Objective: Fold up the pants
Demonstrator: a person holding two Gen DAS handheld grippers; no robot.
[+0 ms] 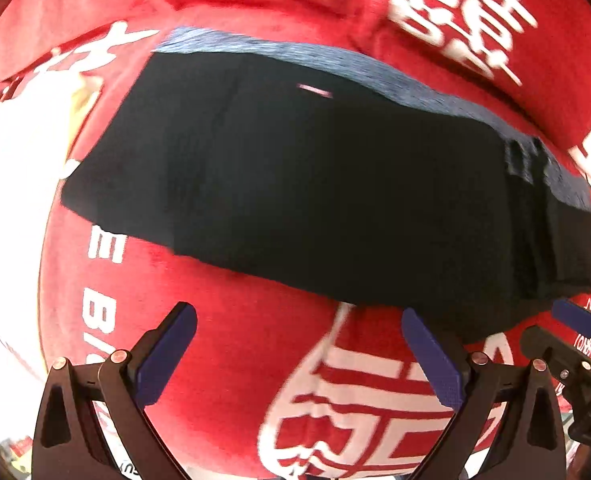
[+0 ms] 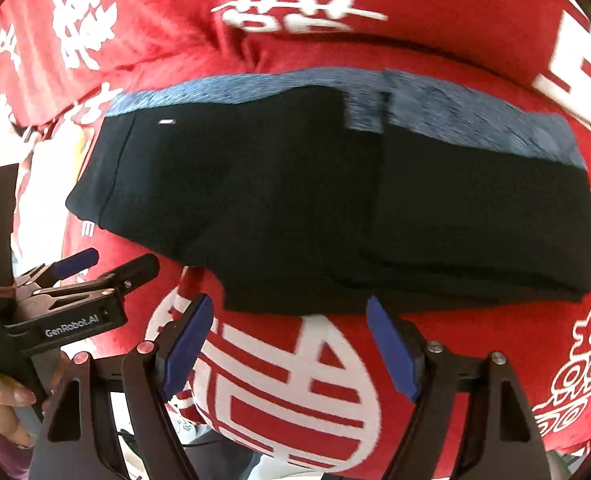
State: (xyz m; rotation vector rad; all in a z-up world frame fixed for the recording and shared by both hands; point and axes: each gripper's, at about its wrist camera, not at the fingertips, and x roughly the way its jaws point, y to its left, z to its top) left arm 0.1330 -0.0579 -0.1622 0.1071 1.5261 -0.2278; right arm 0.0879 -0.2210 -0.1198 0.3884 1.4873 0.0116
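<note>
Centrally placed: one pair of pants (image 2: pixel 327 200), black, folded into a compact, roughly rectangular stack, lying flat on a red cloth (image 2: pixel 435 32) and held by neither gripper. Blue-grey heathered waistband (image 2: pixel 475 116) runs along the far edge; a small pale tag (image 2: pixel 166 122) sits near the far left corner. Layered fold edges show at the stack's right end in both views. Black fabric is matte and reads as one dark mass; seams and layer count are hard to make out, and motion blur softens the outlines.

Cloth: plush, wrinkled, printed with large white characters and Latin letters, partly covered by the pants and cut off at the fisheye rim. What it covers, desk or otherwise, cannot be told.

Left gripper (image 1: pixel 299 352): black frame, blue pads, jaws spread wide and empty, just short of the pants' near edge. In the right wrist view it appears at lower left, bearing "GenRobot.AI", with the person's hand (image 2: pixel 3 400) partly cropped.

Right gripper (image 2: pixel 291 344): same build, jaws released, empty, near the pants' near edge.
</note>
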